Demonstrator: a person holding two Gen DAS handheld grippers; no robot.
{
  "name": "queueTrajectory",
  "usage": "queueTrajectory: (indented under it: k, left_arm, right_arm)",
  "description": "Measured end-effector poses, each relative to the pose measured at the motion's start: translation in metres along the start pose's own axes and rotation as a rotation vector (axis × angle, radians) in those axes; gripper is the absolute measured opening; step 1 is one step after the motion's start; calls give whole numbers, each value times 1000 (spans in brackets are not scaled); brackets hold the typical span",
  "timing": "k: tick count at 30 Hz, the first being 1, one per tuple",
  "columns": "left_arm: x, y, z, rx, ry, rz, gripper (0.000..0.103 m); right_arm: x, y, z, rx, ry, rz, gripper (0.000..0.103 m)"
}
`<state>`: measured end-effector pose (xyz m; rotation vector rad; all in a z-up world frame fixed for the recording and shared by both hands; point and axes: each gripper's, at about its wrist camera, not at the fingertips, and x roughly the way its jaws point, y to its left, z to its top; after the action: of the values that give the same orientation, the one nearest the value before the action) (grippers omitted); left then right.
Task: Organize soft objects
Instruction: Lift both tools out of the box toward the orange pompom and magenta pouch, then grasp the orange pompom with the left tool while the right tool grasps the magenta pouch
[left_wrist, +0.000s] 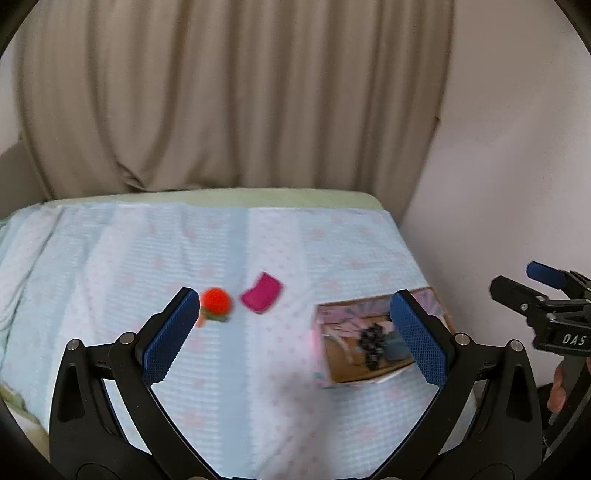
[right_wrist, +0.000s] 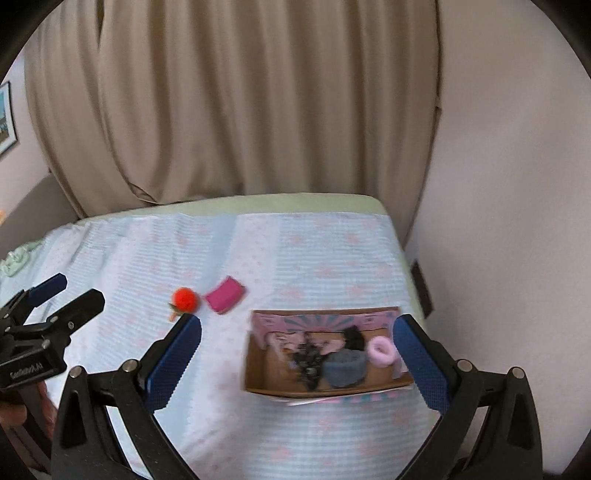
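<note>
Both hand-held grippers, left hand-held gripper (left_wrist: 291, 332) and right hand-held gripper (right_wrist: 295, 350), hover wide open, empty, above the bed (right_wrist: 295, 251). Cardboard box (right_wrist: 258, 373) near its right edge holds what appear to be scrunchies (right_wrist: 382, 350).

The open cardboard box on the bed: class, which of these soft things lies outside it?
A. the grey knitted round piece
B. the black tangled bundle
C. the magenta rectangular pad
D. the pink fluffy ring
C: the magenta rectangular pad lies on the pale blue bedsheet beside the orange-red pompom, left of the open cardboard box, while the other three sit inside the box.
</note>
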<state>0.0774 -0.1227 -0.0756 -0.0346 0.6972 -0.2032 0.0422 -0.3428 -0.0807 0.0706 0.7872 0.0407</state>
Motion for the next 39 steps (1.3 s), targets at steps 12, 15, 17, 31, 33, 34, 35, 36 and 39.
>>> queueTrajectory:
  k: [12,15,17,31,33,34,35,36,39]
  left_arm:
    - [-28,114,-5,-5,18,57,103]
    - [-21,135,-3,13,31,73,103]
    - [-8,150,-2,24,50,68,103]
    - [184,229,-9,104,250,-46,103]
    - [225,236,-17,103,295,-109,103]
    - [244,238,-21,109,308,-126,103]
    - [259,239,-25,120,319,-135,103]
    - [275,239,-30,130,328,-144,103]
    - [316,239,-45,145,342,-164,103]
  right_arm:
    - [2,98,1,44,-16,61,103]
    - [13,119,6,62,-6,63,103]
    - [24,130,10,72,9,66,103]
    - [211,170,28,243,162,1,103]
    - [250,170,23,282,198,13,103]
    - [268,171,19,296,214,15,103]
    - [292,170,15,307,235,17,103]
    - [306,171,13,314,248,13,103]
    - [359,166,-1,351,283,0,103]
